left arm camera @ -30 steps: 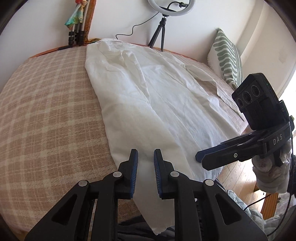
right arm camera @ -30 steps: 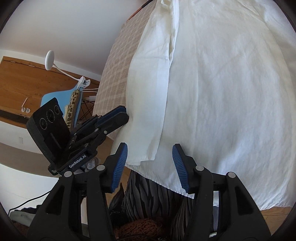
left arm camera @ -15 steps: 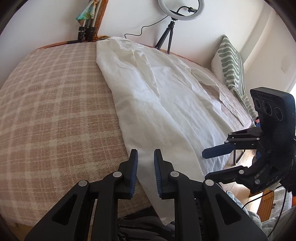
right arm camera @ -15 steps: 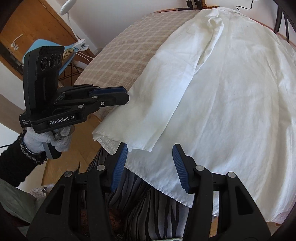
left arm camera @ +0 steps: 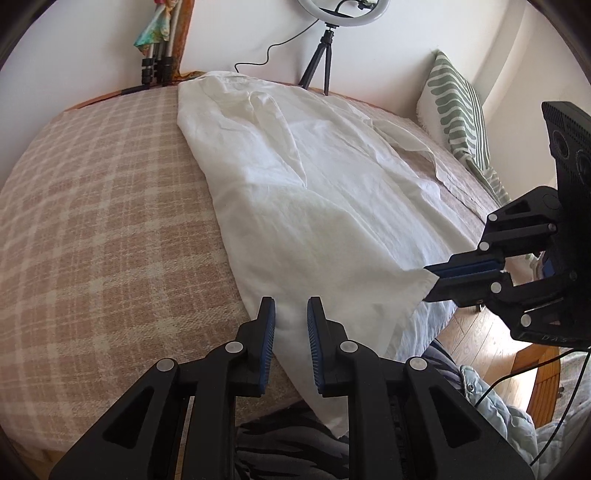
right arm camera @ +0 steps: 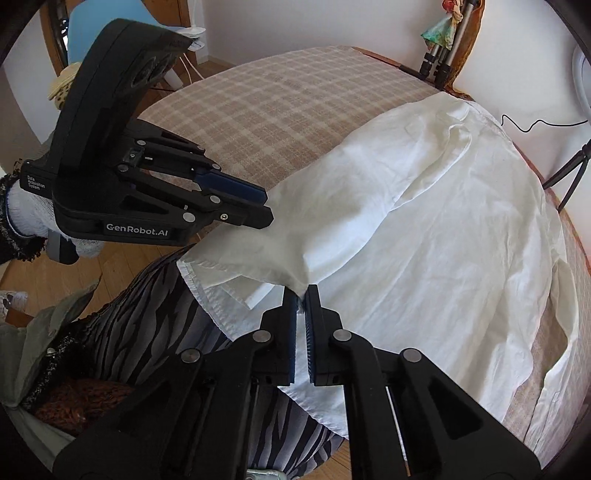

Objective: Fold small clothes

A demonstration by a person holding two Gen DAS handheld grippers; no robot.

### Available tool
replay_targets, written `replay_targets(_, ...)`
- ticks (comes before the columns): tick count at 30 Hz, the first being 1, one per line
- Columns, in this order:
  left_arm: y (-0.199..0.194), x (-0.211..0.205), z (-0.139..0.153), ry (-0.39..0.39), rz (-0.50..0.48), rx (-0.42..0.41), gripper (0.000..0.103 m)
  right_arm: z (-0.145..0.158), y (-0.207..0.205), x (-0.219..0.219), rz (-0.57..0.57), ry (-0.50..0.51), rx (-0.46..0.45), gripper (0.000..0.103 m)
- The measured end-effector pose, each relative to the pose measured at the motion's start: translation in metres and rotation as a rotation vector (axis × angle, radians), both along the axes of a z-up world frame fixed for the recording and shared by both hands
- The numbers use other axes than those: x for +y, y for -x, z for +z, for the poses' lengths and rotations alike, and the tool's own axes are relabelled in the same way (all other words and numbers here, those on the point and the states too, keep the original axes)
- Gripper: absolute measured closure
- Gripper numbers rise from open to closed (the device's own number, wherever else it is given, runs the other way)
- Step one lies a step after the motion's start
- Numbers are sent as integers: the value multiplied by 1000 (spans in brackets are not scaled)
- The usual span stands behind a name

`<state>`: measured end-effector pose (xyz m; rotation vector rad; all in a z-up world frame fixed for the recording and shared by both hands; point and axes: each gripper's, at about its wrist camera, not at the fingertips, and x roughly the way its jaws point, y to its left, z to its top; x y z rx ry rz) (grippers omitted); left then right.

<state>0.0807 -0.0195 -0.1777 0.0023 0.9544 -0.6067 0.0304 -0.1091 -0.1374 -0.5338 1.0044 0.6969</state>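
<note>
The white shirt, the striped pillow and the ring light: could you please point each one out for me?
white shirt (left arm camera: 325,206), left wrist view, middle of the spread cloth.
striped pillow (left arm camera: 456,110), left wrist view, its patterned face.
ring light (left arm camera: 341,18), left wrist view, lower rim of the ring.

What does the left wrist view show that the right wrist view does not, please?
Only the left wrist view shows the green striped pillow and the whole ring light. Only the right wrist view shows the blue chair and the person's gloved hand. Both show the white shirt, the plaid bedspread, and the right gripper pinching the shirt's hem corner.
</note>
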Motion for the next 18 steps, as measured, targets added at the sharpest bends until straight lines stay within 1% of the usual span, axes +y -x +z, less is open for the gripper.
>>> replay_targets(2,2,-4,-2,-30,-25,-5,87,-2,4,-2,11,44,-15,98)
replay_targets(4,-2,0,5,-21,-25,-1,87,-9,5,-4,17,45,21,98)
replay_targets(6,-10,8,19,20,-1,-25,87,-9,1,-12,-1,-14,80,98)
replay_targets(7,-16,11,27,32,9,-43,87,-7,0,-17,-13,-36,84,98)
replay_targets(9,-34,13,37,26,37,-80,87,-2,-1,-25,-39,-54,68,98)
replay_targets(11,-56,12,39,26,44,-85,87,2,-6,-30,-71,-98,88,98)
replay_targets(12,-67,10,37,8,57,-89,87,3,-8,-33,-89,-118,99,98)
replay_targets(14,-84,2,29,-17,40,-81,87,4,-10,-36,-108,-127,94,98)
replay_targets(16,-91,-9,19,-76,-11,-72,87,3,-8,-37,-113,-126,90,98)
replay_targets(18,-86,-20,9,-164,-57,-83,87,0,-6,-40,-119,-127,101,98)
